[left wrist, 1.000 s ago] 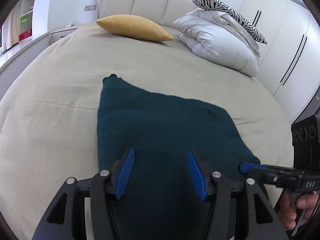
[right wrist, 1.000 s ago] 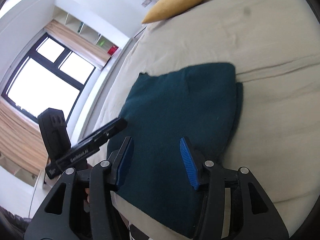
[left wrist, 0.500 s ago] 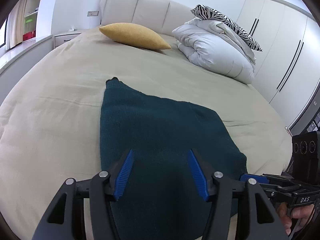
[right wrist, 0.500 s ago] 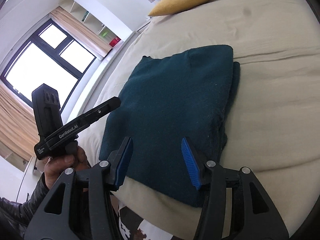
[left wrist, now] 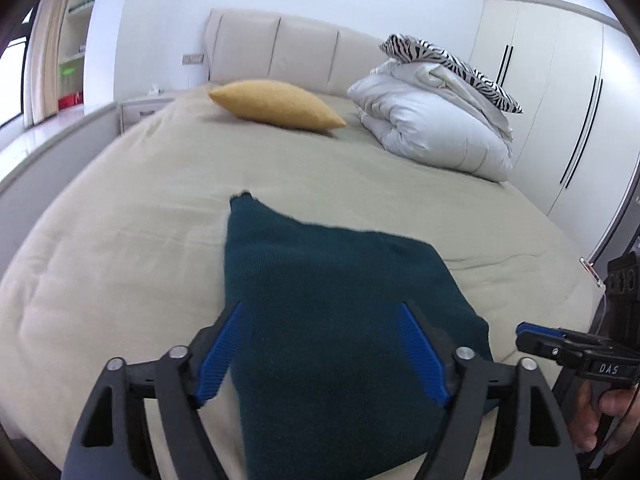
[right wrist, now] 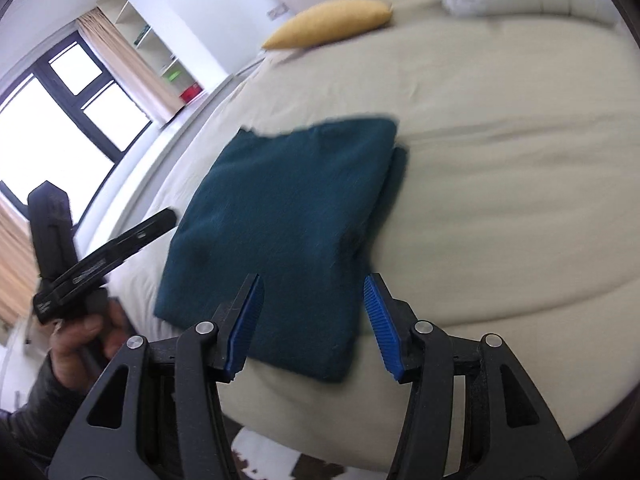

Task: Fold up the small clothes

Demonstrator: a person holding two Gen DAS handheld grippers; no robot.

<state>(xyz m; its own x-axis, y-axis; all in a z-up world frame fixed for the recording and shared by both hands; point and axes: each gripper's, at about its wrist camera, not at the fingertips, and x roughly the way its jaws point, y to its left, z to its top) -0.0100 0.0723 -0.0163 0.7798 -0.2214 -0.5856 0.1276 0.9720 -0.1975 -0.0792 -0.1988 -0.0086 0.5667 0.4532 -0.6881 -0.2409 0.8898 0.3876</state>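
Observation:
A dark teal knitted garment (left wrist: 332, 312) lies folded into a rough rectangle on the beige bed, near its front edge; it also shows in the right wrist view (right wrist: 288, 220). My left gripper (left wrist: 320, 356) is open and empty, held above the garment's near end. My right gripper (right wrist: 316, 328) is open and empty, above the garment's near right corner. The right gripper also shows at the right edge of the left wrist view (left wrist: 532, 332), beside the garment. The left gripper shows at the left of the right wrist view (right wrist: 160, 220), off the garment's left side.
A yellow pillow (left wrist: 276, 104) lies near the padded headboard (left wrist: 280, 52). A folded white duvet (left wrist: 436, 136) with a zebra-print cushion (left wrist: 448, 60) sits at the back right. White wardrobes (left wrist: 568, 100) stand right of the bed (left wrist: 120, 240). A window (right wrist: 60, 120) is on the left.
Both grippers have drawn back and risen away from the garment, staying open. The garment lies still on the bed.

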